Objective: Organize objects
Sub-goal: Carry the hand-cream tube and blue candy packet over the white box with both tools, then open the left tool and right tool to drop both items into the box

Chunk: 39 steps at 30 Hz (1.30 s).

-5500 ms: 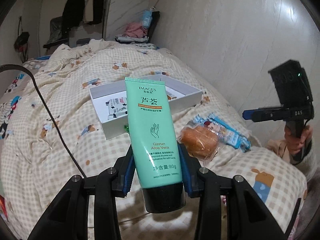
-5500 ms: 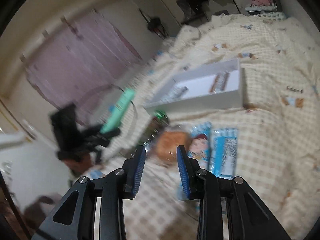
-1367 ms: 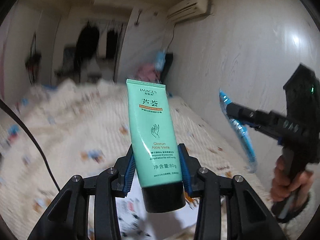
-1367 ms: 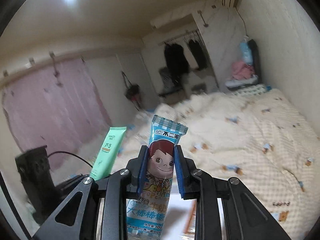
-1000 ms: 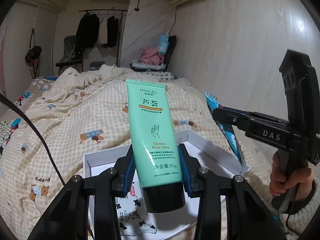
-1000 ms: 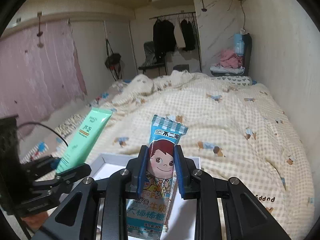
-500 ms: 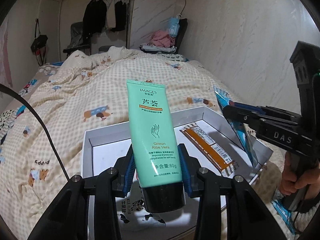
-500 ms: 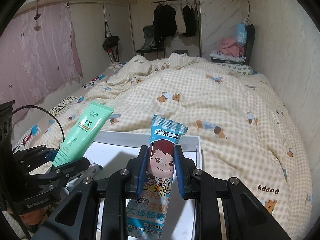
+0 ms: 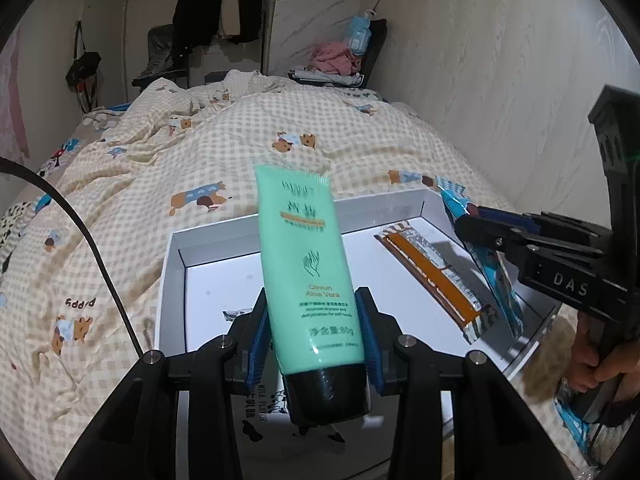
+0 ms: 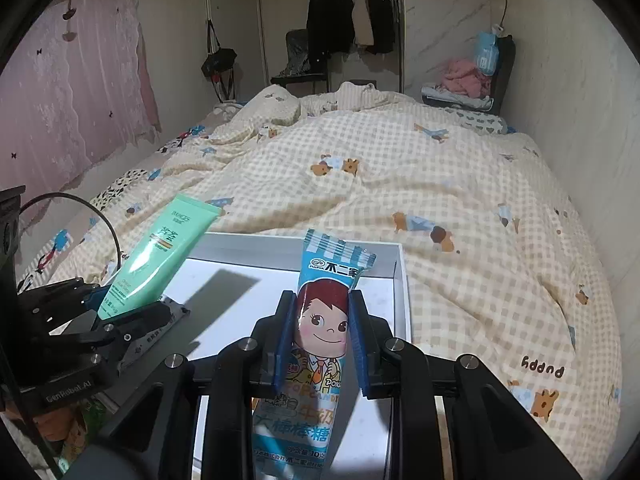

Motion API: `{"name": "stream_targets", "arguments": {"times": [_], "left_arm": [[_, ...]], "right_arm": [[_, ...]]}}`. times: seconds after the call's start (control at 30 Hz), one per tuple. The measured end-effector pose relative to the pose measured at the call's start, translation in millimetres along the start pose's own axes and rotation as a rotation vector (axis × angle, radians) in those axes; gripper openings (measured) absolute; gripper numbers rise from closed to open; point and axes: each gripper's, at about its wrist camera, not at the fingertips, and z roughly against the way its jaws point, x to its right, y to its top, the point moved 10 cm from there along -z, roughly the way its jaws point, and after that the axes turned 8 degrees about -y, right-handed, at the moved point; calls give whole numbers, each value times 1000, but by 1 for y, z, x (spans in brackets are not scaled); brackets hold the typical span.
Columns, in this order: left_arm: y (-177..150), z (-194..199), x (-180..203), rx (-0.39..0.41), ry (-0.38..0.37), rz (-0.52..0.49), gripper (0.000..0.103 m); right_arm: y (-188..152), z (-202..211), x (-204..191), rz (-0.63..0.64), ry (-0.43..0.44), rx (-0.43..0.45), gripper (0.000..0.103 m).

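Green hand-cream tube (image 9: 306,276) clamped in the left gripper (image 9: 314,344) and blue candy packet (image 10: 320,332) pinched in the right gripper (image 10: 320,340) both hover over the white box (image 9: 172,264), at twelve o'clock, so next each likely lowers and releases inside.

A box (image 9: 420,200) lies on the bed (image 9: 224,152), and both tools hang over it. The left tool (image 9: 316,336) stands over the box's near left part with a tube (image 9: 308,280) upright between its pads, cap nearest the camera. A sachet (image 9: 432,276) lies in the box, right of the tube. Further right, the right tool (image 10: 318,344) holds a candy packet (image 10: 320,320) over the box's right side — in its own view the tube leans at left. Behind the bed stand a clothes rack (image 10: 352,12) and a chair (image 10: 300,60).
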Motion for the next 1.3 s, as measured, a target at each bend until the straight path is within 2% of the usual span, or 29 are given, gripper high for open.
{"name": "stream_targets", "arguments": {"times": [0.63,1.3], "left_arm": [[-2,-5,-1,-19,-6,-1,43],[1,-1,3,-5,-32,-16,43]], "right_arm": [[-15,-16,4,-3,1,-81,27],[-21,-23,0,39,-17,-120,28]]}}
